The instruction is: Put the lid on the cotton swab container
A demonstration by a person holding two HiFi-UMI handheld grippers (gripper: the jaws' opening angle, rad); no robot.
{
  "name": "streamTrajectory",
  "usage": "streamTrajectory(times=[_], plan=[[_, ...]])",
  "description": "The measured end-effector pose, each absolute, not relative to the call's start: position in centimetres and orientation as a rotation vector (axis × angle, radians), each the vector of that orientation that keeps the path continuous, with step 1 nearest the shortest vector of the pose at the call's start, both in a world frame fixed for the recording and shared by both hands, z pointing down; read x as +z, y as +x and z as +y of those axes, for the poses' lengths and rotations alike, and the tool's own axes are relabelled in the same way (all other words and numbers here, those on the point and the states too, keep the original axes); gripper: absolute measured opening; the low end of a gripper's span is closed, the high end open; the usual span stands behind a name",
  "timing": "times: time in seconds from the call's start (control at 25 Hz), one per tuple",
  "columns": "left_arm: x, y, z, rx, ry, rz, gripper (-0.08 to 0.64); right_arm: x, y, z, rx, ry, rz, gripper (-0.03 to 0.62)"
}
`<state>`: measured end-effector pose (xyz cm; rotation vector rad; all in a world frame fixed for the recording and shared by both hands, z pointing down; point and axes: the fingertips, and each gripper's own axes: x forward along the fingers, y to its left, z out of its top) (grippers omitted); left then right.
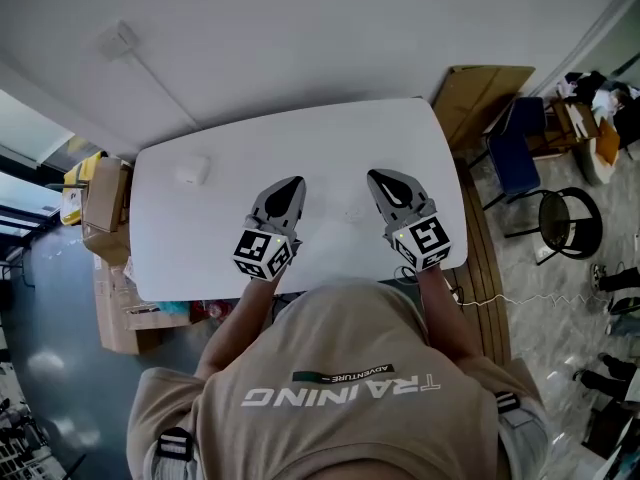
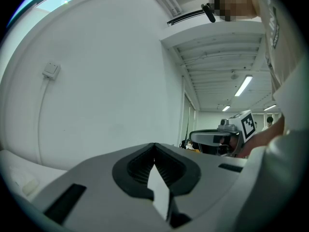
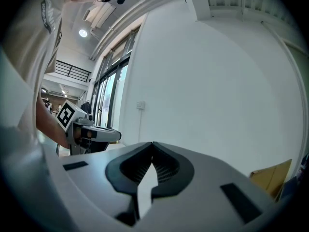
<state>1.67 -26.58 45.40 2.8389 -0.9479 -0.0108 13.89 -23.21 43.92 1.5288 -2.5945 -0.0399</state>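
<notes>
Head view: a person in a beige shirt (image 1: 340,388) holds the left gripper (image 1: 292,184) and right gripper (image 1: 377,177) over a white bench (image 1: 330,138). Each pair of fingers is closed tip to tip, gripping nothing. A small white container (image 1: 192,171) sits toward the bench's far left corner, well apart from both grippers. Cardboard boxes (image 1: 105,203) stand on the floor at left and a black stool (image 1: 570,223) at right. A plain white wall (image 1: 300,38) rises beyond.
</notes>
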Motion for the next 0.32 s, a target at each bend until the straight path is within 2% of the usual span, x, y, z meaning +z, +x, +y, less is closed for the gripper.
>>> streamTrajectory(times=[0.32], plan=[[45.71,0.84,-27.46,-0.023,2.823,-0.978,0.012,44.59,13.81,-24.15,-0.044,1.525,-2.593,0.018]])
